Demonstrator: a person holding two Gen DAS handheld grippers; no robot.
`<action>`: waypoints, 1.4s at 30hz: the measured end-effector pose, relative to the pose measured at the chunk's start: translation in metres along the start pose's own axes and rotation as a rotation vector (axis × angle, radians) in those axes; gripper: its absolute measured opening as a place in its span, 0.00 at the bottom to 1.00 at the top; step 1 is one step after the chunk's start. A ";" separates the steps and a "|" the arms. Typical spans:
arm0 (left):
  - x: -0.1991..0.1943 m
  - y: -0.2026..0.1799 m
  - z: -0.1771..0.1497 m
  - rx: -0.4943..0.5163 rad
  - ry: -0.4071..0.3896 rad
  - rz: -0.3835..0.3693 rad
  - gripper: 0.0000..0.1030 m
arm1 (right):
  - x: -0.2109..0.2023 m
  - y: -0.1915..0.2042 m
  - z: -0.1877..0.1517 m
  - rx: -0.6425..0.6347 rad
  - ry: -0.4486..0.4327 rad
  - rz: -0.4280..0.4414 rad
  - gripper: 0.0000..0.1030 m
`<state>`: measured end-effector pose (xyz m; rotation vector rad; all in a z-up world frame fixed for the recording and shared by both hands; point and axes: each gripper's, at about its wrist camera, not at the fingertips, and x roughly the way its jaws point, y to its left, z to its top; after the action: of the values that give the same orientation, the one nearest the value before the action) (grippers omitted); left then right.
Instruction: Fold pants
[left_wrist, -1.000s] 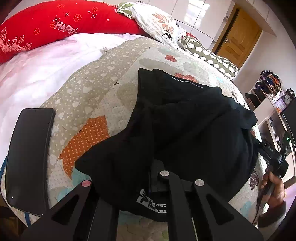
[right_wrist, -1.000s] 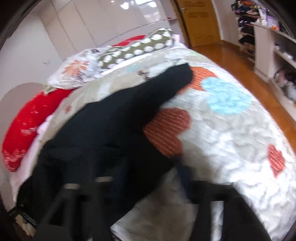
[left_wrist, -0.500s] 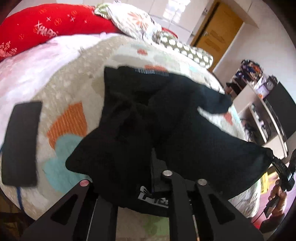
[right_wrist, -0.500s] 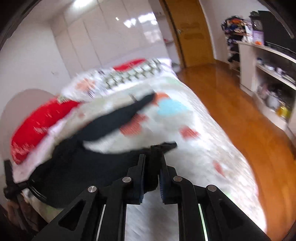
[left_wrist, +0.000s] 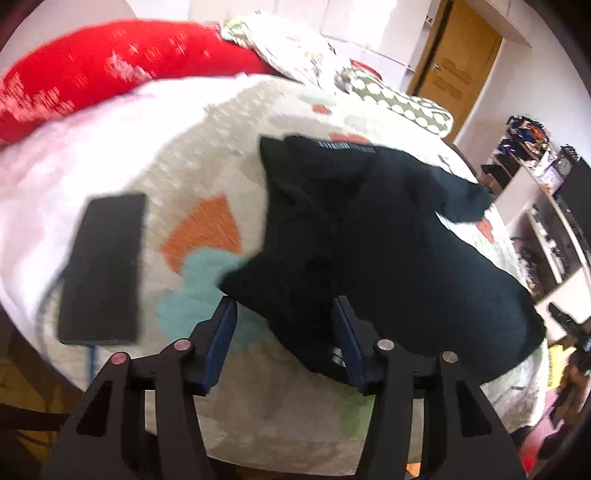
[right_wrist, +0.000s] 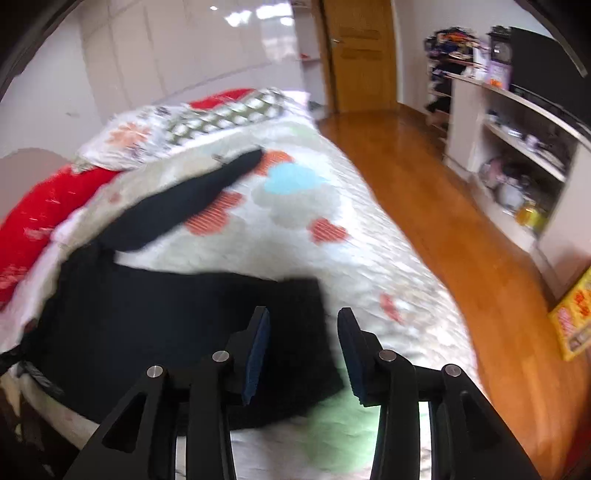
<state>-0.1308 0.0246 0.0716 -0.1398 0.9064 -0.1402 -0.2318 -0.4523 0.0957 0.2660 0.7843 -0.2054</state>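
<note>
Black pants lie crumpled on a patterned quilt on the bed. In the left wrist view my left gripper is open, its jaws apart over the near waistband edge, holding nothing. In the right wrist view the pants spread across the near bed, one leg stretching away toward the pillows. My right gripper is open above the near hem corner, holding nothing.
A black flat device lies on the quilt at left. A red pillow and patterned pillows sit at the bed's head. Wooden floor, white shelves and a door are to the right.
Both grippers were shut on the pants half a second ago; both have opened and let the cloth drop onto the quilt. The pants now lie spread out flatter.
</note>
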 end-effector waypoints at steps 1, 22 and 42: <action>-0.004 -0.001 0.003 0.004 -0.020 0.007 0.50 | 0.003 0.011 0.004 -0.025 -0.003 0.027 0.40; 0.054 -0.023 0.021 0.063 0.031 0.005 0.66 | 0.089 0.142 0.019 -0.302 0.156 0.234 0.51; 0.107 -0.019 0.129 0.164 0.013 -0.008 0.82 | 0.166 0.214 0.151 -0.541 0.014 0.206 0.77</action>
<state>0.0351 -0.0055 0.0714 0.0094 0.9036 -0.2222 0.0438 -0.3105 0.1128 -0.1650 0.7911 0.2045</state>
